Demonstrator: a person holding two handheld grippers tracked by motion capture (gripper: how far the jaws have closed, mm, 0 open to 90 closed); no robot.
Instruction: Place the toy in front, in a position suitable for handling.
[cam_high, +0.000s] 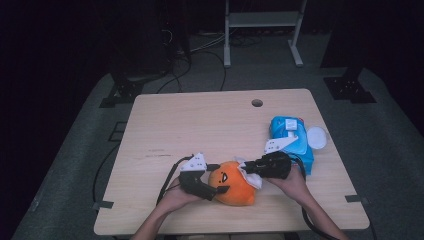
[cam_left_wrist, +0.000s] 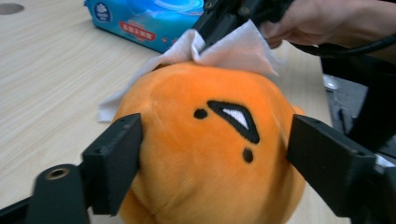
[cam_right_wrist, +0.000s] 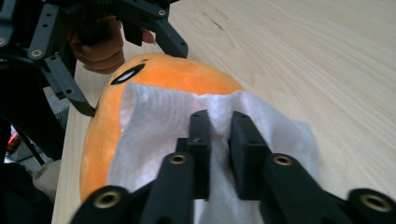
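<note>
**Two grippers on one plush**

High view: the plush (cam_high: 234, 186) lies near the table's (cam_high: 200, 125) front edge, its underside hidden.

Left gripper view: the left gripper (cam_left_wrist: 212, 154) clamps the plush's sides.

Right gripper view: the right gripper (cam_right_wrist: 218, 140) pinches a wipe (cam_right_wrist: 159, 135) draped over the plush; the wipe's lower end is cut off.

Dim room – table lit – soft close-up blur.
</note>
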